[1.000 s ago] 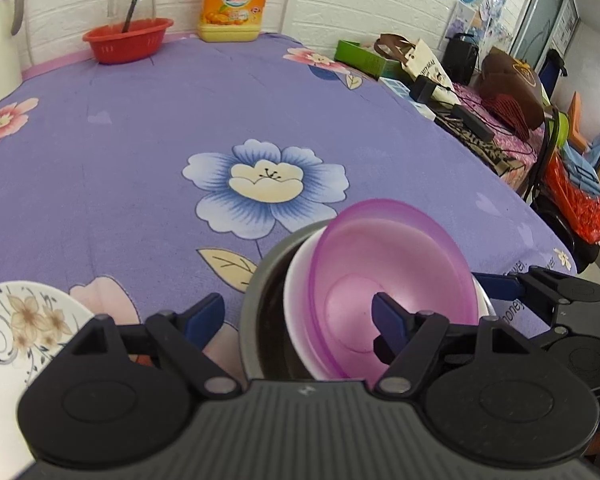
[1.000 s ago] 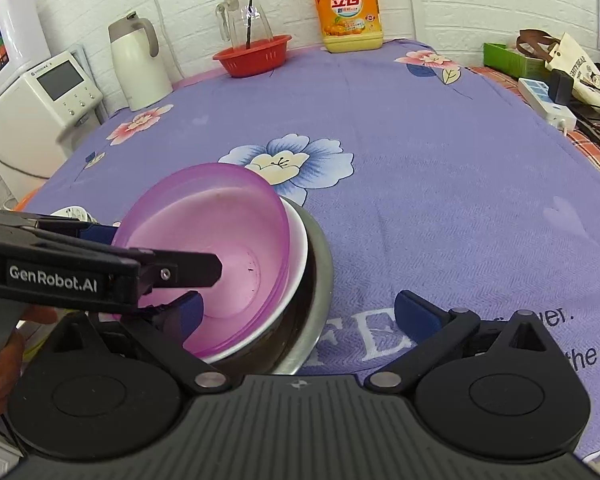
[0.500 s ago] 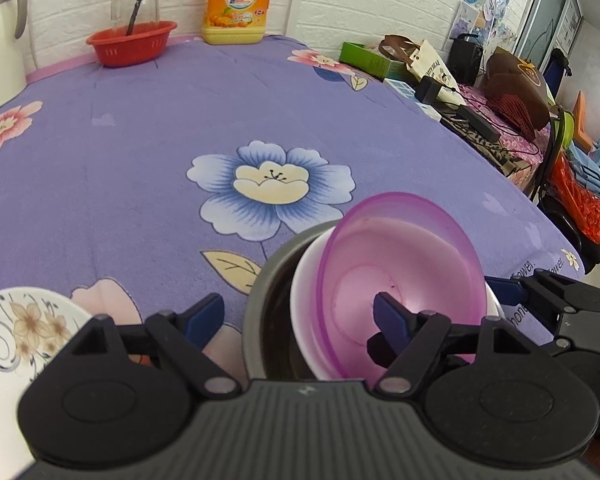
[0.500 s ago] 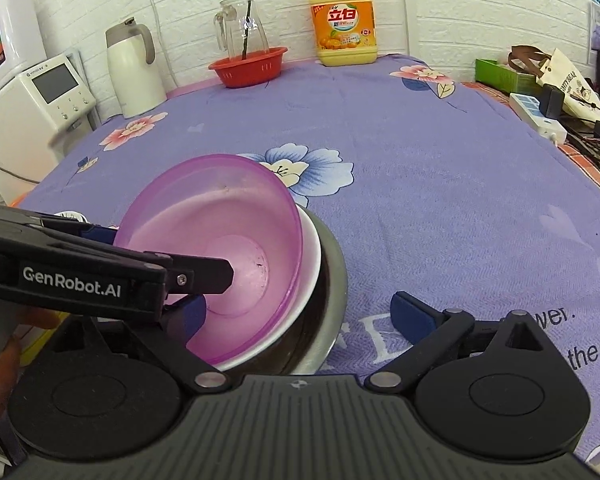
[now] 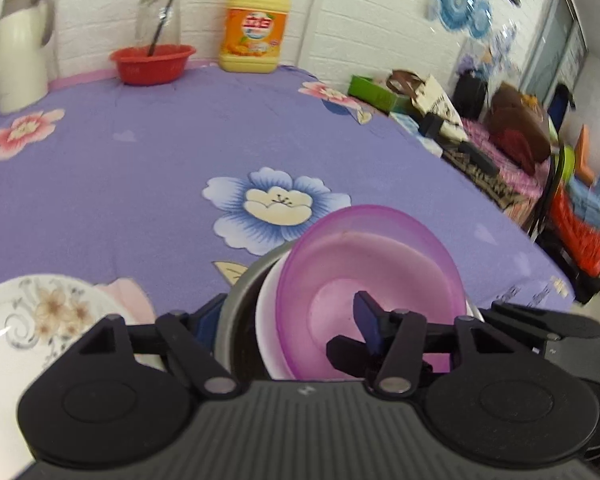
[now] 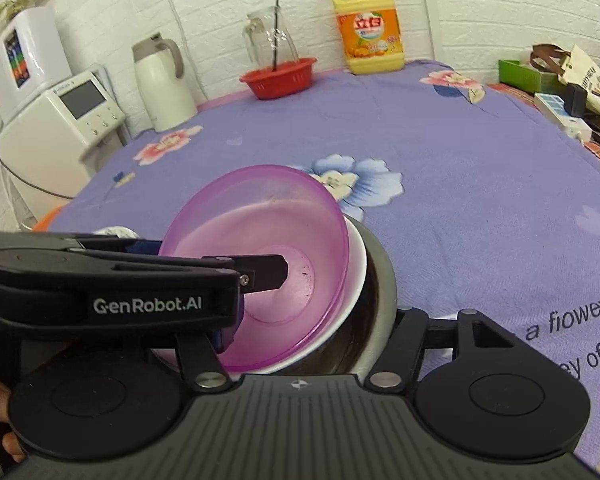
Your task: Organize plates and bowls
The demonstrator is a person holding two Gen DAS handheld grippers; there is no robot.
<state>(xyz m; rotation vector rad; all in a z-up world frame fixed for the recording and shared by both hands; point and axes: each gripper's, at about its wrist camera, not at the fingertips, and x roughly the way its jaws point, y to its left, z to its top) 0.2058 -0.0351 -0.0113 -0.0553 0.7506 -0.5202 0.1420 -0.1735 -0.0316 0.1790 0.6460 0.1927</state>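
Note:
A stack of three nested bowls is held between both grippers: a purple plastic bowl [image 5: 364, 276] inside a white bowl [image 5: 266, 320] inside a steel bowl [image 5: 236, 312]. My left gripper [image 5: 288, 316] is shut on the stack's near rim, one finger inside the purple bowl, one outside the steel bowl. My right gripper [image 6: 312, 332] grips the opposite rim of the stack [image 6: 268, 256], its right finger hidden behind the steel bowl [image 6: 380, 276]. The stack is tilted. A white floral plate [image 5: 32, 328] lies on the table at the lower left.
The purple flowered tablecloth [image 5: 140, 168] covers the table. At the back stand a red basket [image 5: 152, 64] with a glass jug, a yellow detergent bottle [image 5: 254, 28] and a white thermos [image 5: 20, 64]. Bags and clutter lie along the right edge [image 5: 440, 120].
Both grippers have closed on the stack's rims. The bowl stack has risen and tilted, and both cameras now look more level across the table.

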